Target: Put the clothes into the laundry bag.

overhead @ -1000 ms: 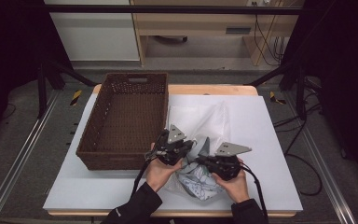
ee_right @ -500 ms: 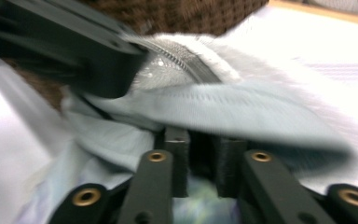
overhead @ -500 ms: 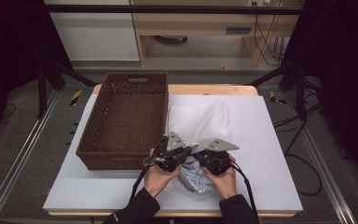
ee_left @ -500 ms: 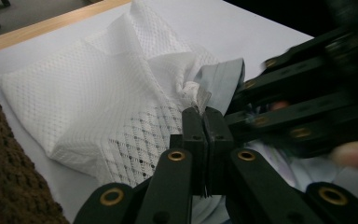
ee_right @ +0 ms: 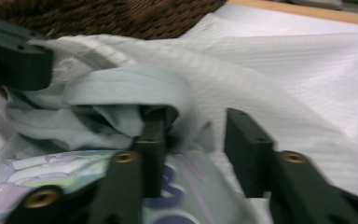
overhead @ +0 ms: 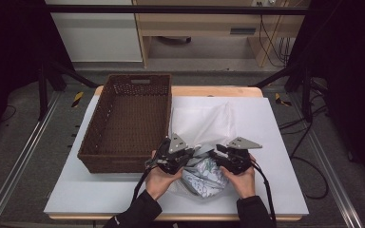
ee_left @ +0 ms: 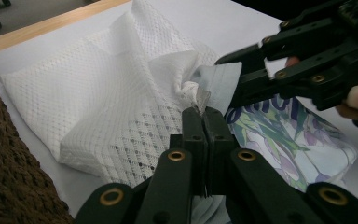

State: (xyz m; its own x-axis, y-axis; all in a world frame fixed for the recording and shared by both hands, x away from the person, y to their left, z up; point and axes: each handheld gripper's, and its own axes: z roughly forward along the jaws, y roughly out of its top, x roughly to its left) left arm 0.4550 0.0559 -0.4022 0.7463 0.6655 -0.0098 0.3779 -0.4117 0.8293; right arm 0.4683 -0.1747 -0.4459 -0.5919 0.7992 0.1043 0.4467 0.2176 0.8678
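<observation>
White table top (overhead: 275, 142), big brown wicker basket (overhead: 128, 121) on its left half, nothing in it. Just right of basket lies white mesh laundry bag (overhead: 202, 123), flat, its near end bunched at the grippers. Printed floral garment (overhead: 204, 173) sits at bag's mouth, between both hands, partly inside; how far in is hidden by the grippers. Left gripper (ee_left: 200, 114) jaws pinched tight on bag's mouth edge with pale trim. Right gripper (ee_right: 193, 135) jaws have just been opening, part spread, one jaw tucked under pale-blue hem, fabric between, not pressed. Right gripper view blurred.
</observation>
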